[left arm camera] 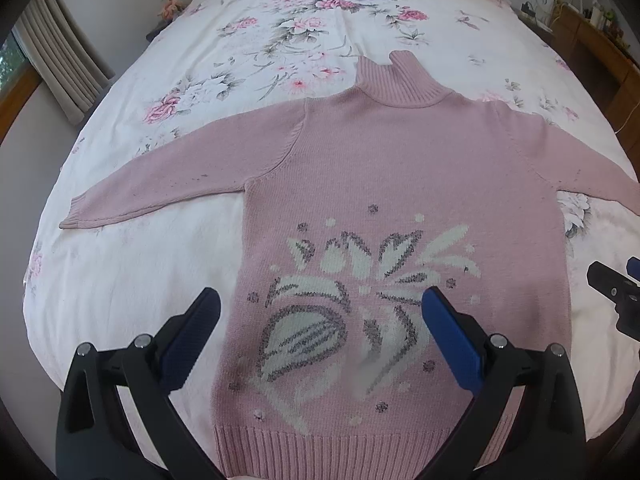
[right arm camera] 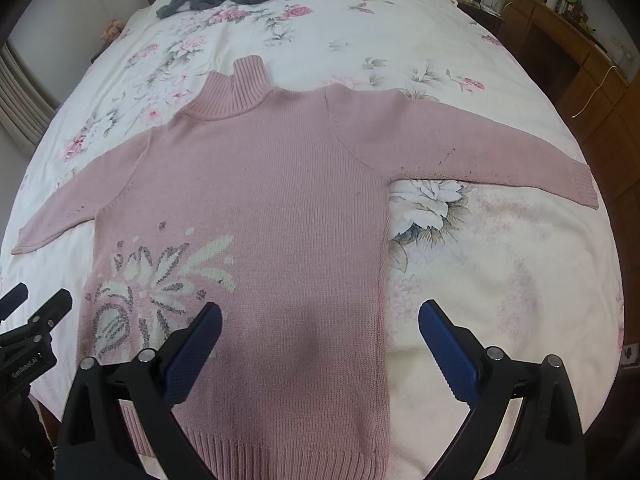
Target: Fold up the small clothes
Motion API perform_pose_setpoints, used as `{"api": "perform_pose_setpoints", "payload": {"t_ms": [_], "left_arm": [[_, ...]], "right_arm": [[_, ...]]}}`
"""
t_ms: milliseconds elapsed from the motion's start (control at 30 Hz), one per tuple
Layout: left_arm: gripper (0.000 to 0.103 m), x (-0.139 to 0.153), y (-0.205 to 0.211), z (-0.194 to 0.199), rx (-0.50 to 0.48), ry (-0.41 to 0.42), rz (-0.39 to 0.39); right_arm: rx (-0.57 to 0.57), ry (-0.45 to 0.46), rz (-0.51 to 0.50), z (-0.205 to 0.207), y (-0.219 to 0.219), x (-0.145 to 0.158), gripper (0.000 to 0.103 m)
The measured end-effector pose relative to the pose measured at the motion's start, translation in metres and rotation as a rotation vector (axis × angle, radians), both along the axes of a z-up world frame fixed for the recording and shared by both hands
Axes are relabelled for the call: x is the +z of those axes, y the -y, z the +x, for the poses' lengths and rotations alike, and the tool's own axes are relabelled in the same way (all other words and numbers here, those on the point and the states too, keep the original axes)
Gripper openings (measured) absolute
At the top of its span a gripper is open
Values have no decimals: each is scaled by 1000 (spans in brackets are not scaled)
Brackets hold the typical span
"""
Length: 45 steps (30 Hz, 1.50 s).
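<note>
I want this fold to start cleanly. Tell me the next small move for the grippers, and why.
Probably lower the right gripper toward the right sleeve to fold it across the body. The pink sweater lies flat and face up on the bedspread, both sleeves spread outward, nothing folded yet. Both grippers, including the left gripper, hang open and empty over the hem.

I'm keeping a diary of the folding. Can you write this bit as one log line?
pink knitted turtleneck sweater: flat on floral bedspread, unfolded | left gripper: open, empty | right gripper: open, empty
</note>
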State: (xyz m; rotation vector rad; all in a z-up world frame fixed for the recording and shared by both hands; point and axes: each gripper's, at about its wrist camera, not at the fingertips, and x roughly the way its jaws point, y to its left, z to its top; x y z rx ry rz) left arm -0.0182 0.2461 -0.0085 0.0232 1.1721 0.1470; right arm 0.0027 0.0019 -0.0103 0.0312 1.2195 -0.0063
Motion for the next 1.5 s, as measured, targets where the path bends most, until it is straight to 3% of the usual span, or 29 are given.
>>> {"api": "perform_pose_setpoints", "payload": {"t_ms": [1233, 1500], "left_arm": [[100, -3, 1, 3, -2, 4, 20], [100, -14, 25, 30, -26, -9, 16]], "right_arm": [[-8, -7, 12, 5, 10, -5, 99], [-49, 30, 31, 13, 48, -9, 99]]}}
